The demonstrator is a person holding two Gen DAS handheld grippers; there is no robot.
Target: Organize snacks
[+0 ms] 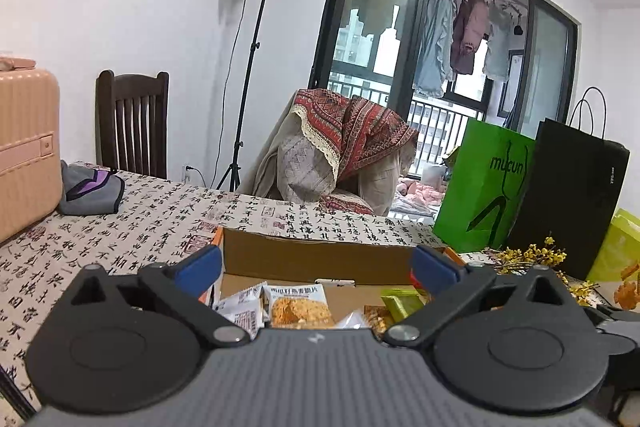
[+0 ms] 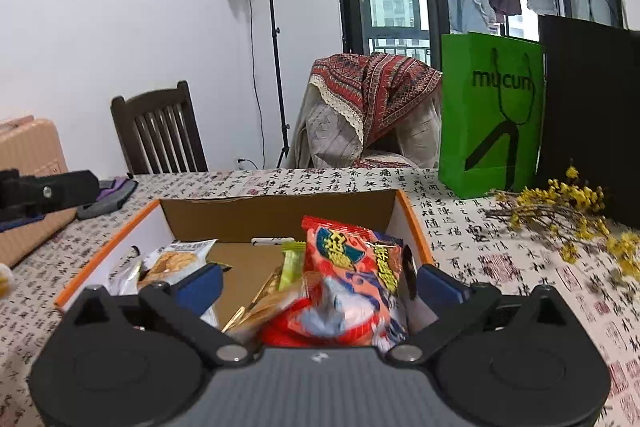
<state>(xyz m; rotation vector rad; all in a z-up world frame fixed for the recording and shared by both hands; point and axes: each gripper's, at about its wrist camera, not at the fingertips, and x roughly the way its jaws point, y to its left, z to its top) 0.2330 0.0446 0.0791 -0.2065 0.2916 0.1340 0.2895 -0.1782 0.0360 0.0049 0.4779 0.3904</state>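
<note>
Open cardboard snack box (image 2: 276, 215) with orange-edged white sides, standing on the calligraphy-print surface (image 2: 472, 247).

Inside, a red crinkly snack bag (image 2: 352, 279) with blue and yellow lettering leans upright against the box's right wall, its lower part blurred. Just left of it a slim light-green packet (image 2: 291, 263) stands on end, over a gold-edged wrapper (image 2: 256, 307). At the left side lies a white packet picturing golden crisps (image 1: 300, 307), beside other white and clear packets (image 1: 240, 307). The brown floor shows bare in the middle.
</note>
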